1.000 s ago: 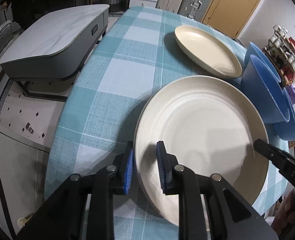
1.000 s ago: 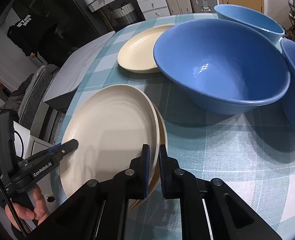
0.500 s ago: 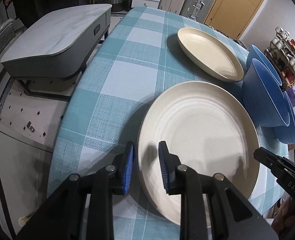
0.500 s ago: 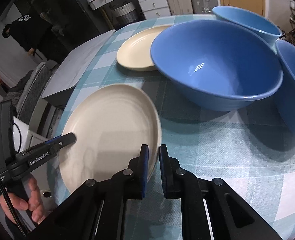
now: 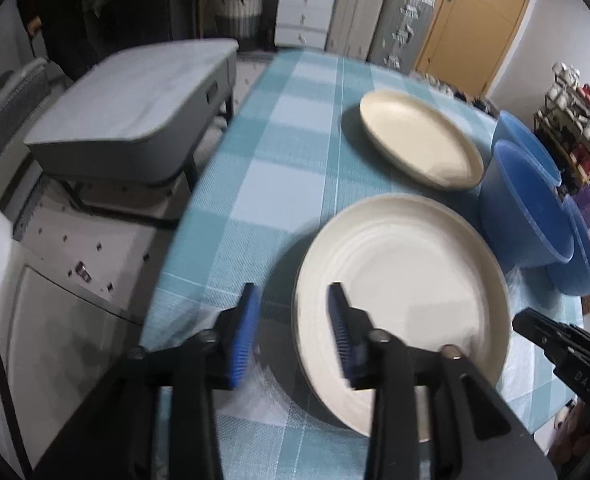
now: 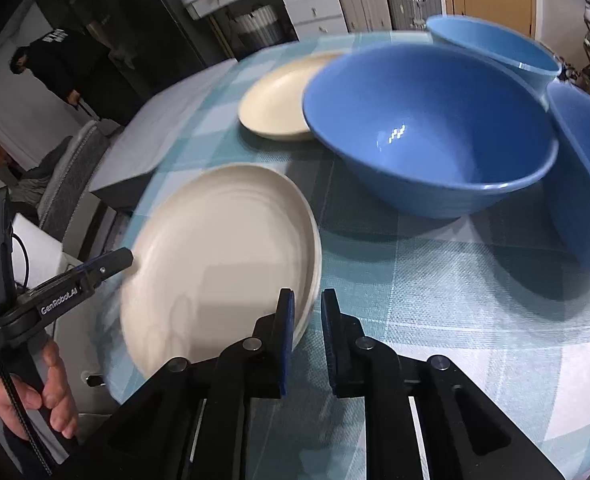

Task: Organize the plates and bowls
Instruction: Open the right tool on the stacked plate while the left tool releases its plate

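Two pairs of tongs are letting go of the near plate (image 5: 407,296), which lies flat on the checked bench (image 5: 287,184) at its near edge, apparently stacked on another plate, though only a thin second rim shows in the right wrist view.

On the left, the left tongs (image 5: 293,334) are opening. The plate's rim sits in the gap, but neither blue pad presses on it. To finish this release cleanly, the pads should part until both stand clear of the rim, then lift straight up. A sideways pull would likely drag the plate toward the bench edge.

In the middle, the far plate (image 5: 419,140) rests alone, well apart from the near one. I judge it to be the next piece to collect onto the stack.

On the right, the right tongs (image 6: 307,336) are also opening, but only slightly. Their gap is narrow and the plate's rim lies at the left pad, seemingly no longer pinched. They should widen further before backing off, or the pad may catch the rim and tilt it.

Farthest right stand three blue bowls: the big bowl (image 6: 431,140) just beside the near plate, the others behind and right of it. Keep the retreat low in swing to avoid knocking them.
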Available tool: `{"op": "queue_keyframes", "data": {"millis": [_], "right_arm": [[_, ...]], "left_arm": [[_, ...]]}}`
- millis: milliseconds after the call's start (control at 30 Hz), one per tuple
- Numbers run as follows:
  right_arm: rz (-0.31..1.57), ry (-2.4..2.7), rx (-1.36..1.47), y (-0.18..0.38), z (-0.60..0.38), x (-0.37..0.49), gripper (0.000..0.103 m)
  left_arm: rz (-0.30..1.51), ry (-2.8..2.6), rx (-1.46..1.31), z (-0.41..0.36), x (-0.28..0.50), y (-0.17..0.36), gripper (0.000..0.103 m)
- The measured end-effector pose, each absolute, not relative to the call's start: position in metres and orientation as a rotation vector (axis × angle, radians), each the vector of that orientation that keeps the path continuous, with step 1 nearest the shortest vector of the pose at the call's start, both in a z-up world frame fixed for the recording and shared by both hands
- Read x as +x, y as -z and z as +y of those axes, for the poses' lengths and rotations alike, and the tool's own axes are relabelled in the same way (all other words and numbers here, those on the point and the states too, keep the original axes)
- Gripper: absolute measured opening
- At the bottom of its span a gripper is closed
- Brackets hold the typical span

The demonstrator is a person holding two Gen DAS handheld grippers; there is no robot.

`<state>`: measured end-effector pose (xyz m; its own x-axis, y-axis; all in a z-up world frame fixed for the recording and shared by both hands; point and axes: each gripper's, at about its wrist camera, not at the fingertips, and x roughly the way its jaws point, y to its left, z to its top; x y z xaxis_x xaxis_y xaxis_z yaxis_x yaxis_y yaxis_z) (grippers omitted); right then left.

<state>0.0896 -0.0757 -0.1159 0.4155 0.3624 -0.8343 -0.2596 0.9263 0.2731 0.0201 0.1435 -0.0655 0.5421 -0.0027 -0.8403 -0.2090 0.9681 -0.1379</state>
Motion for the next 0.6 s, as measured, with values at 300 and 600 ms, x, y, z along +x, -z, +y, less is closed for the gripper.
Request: {"op": "queue_keyframes", "data": {"millis": [300, 600], "right_arm": [[0.8, -0.437, 0.124, 0.056, -0.092, 0.061, 0.049], [0.571, -0.449, 0.022, 0.012, -0.086, 0.052, 0.088]], "left_arm": [[0.881, -0.088, -0.186, 0.114, 0.005, 0.028, 0.049], [0.85, -0.075, -0.073, 0.077, 0.008, 0.014, 0.051]]}}
